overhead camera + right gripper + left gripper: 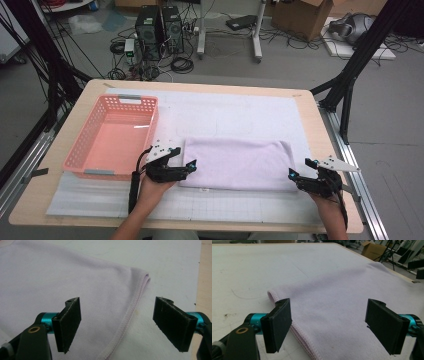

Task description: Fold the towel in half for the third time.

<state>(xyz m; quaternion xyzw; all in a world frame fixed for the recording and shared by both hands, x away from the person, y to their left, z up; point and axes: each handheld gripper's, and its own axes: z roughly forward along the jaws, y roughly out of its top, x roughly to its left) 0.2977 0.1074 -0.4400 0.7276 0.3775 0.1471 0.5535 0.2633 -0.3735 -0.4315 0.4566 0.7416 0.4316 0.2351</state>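
High view: folded lilac towel [235,164] lies flat on the mat beside the pink basket [114,137]; left gripper [183,159] and right gripper [300,169] gape at its near corners, gripping nothing; another fold and basketing likely remain.

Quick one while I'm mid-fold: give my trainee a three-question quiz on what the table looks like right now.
1. True or false: the left hand-held gripper is shut on the towel.
2. Which short edge of the towel does the right hand-held gripper sit at: A) the one beside the pink basket, B) the one away from the basket?
3. Fill in: the towel lies on a white ____ that covers the table.

Key
1. False: its jaws stand open, straddling the towel's hemmed edge.
2. B
3. mat
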